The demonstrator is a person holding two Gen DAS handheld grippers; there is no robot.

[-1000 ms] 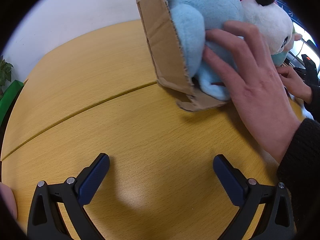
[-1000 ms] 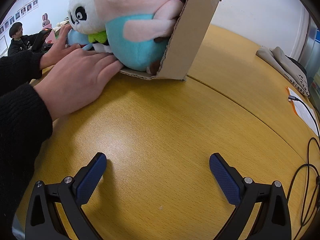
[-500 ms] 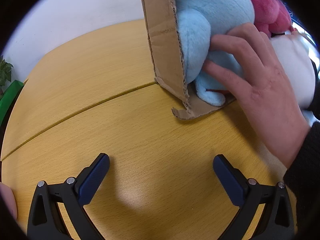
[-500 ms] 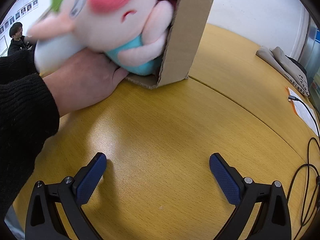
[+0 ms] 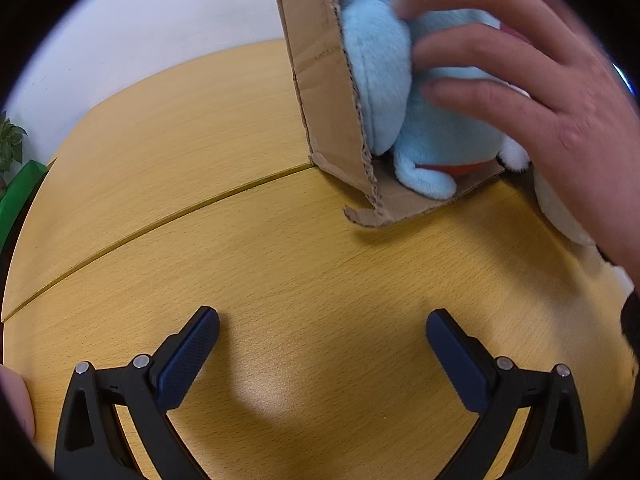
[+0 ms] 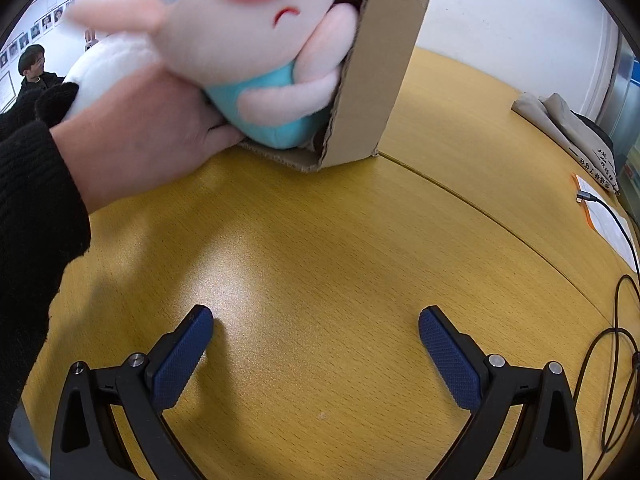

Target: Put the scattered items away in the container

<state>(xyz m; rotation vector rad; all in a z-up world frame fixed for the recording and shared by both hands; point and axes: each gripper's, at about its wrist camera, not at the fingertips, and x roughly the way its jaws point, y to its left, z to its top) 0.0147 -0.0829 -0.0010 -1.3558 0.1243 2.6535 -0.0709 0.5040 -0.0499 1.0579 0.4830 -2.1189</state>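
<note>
A bare hand (image 6: 152,132) is pressing plush toys (image 6: 256,52) into the cardboard box (image 6: 384,64); nearer than the box, both the left tongs (image 5: 322,330) and the right tongs (image 6: 316,328) are hovering wide over the counter (image 6: 340,248), holding nothing.

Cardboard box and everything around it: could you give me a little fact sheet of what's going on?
box: cardboard box tipped on its side on the wooden table
contents: blue plush and pink plush spilling from the opening
hand: bare hand pressing on the toys
left gripper: open, empty, over the table
right gripper: open, empty
also: cable, paper
</note>
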